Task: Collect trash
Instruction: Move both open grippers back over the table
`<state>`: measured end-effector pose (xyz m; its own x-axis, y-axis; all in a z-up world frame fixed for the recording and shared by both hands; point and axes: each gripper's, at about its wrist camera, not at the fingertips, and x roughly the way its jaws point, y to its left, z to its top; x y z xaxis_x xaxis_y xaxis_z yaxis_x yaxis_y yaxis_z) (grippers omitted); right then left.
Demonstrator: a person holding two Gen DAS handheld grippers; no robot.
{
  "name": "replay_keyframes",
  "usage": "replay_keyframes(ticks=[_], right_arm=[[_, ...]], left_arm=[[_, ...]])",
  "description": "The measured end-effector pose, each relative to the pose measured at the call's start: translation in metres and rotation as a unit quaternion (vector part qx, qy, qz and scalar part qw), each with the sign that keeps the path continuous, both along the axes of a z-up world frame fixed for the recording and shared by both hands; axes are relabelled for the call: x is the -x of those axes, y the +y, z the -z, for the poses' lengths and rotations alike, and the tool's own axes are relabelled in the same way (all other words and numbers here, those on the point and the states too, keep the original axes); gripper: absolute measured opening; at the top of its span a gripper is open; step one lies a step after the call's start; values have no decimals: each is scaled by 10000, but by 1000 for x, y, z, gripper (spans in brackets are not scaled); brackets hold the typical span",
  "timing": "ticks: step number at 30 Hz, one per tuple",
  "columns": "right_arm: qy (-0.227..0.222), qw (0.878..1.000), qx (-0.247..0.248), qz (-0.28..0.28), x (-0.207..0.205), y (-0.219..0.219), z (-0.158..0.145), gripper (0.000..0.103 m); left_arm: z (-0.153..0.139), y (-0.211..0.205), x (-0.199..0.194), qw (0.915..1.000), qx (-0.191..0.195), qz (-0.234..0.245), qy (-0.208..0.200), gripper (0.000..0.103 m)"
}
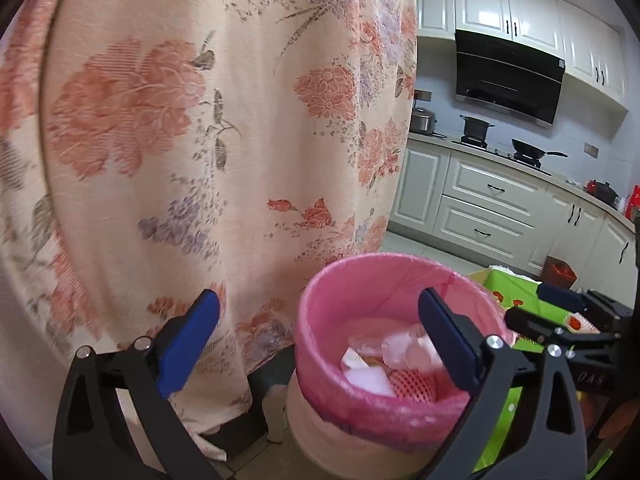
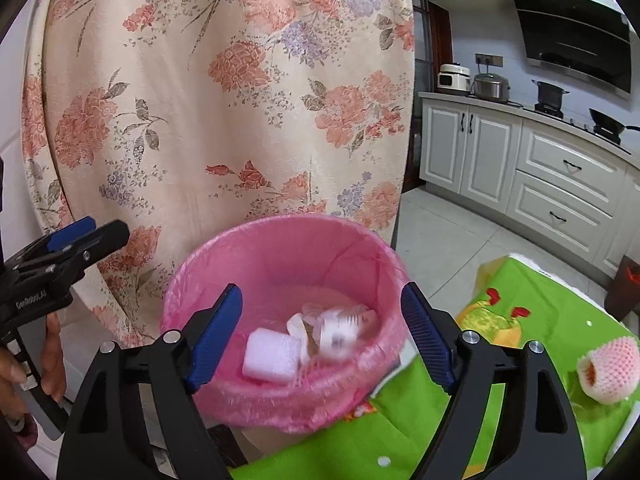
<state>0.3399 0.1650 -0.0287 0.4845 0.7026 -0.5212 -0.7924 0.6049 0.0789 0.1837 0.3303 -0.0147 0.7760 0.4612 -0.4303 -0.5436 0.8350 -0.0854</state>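
A bin lined with a pink bag (image 1: 384, 280) (image 2: 280, 248) stands in front of a floral cloth. Inside lie a white foam block (image 2: 270, 356), crumpled clear and white scraps (image 1: 404, 350) and a red foam net (image 1: 414, 386). A blurred white scrap (image 2: 340, 330) shows above the other scraps in the bin. My left gripper (image 1: 320, 300) is open over the bin's left rim with nothing between its fingers. My right gripper (image 2: 320, 292) is open over the bin's mouth, also holding nothing. Each gripper shows at the edge of the other's view, the left gripper (image 2: 112, 228) and the right gripper (image 1: 528, 304).
A table with a green patterned cloth (image 2: 540, 308) lies to the bin's right, with a fruit in a pink foam net (image 2: 610, 370) on it. The floral cloth (image 1: 200, 140) fills the left and middle. White kitchen cabinets (image 2: 560, 168) and a stove with pans stand at the far right.
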Motion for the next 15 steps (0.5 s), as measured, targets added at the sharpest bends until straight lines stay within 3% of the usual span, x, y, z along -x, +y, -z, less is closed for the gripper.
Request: replay_keyframes(ticks=[5, 15], right_arm=[[-20, 9997, -59, 219, 16, -34, -5, 78], [56, 9968, -65, 791, 48, -111, 2, 80]], left_arm=[[8, -24, 13, 9995, 280, 144, 27, 98], [27, -85, 22, 9968, 394, 655, 237, 98]])
